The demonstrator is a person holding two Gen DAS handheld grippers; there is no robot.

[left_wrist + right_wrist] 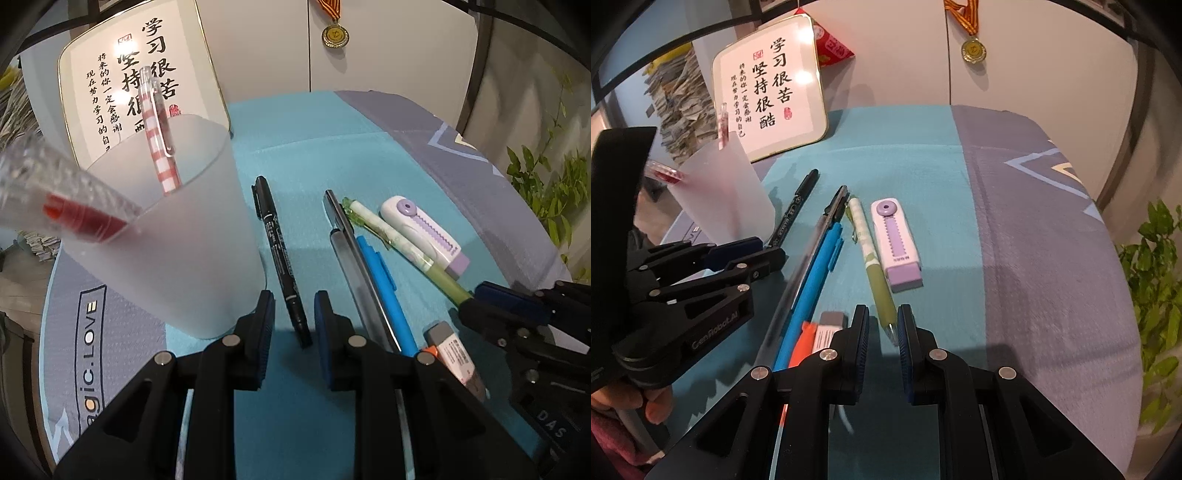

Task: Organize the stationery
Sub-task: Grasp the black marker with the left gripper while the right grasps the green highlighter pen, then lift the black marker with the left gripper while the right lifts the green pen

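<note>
A frosted cup [177, 240] stands at the left on the teal cloth, with a red-checked pen [160, 140] and a clear red pen [74, 206] in it. Beside it lies a black marker [282, 258]. My left gripper [293, 310] straddles the marker's near end, open by a narrow gap, pads clear of it. Further right lie a grey pen [812, 254], a blue pen [816, 280], a green pen [871, 258], a purple slide eraser [895, 243] and a small block eraser [827, 332]. My right gripper [883, 325] hangs shut over the green pen's tip.
A framed calligraphy sign [772, 88] leans behind the cup. A medal [973, 50] hangs on the white cabinet. A stack of papers [683, 103] is at the far left and a green plant [1156, 277] is off the table's right edge. A person's hand [653, 402] holds the left gripper.
</note>
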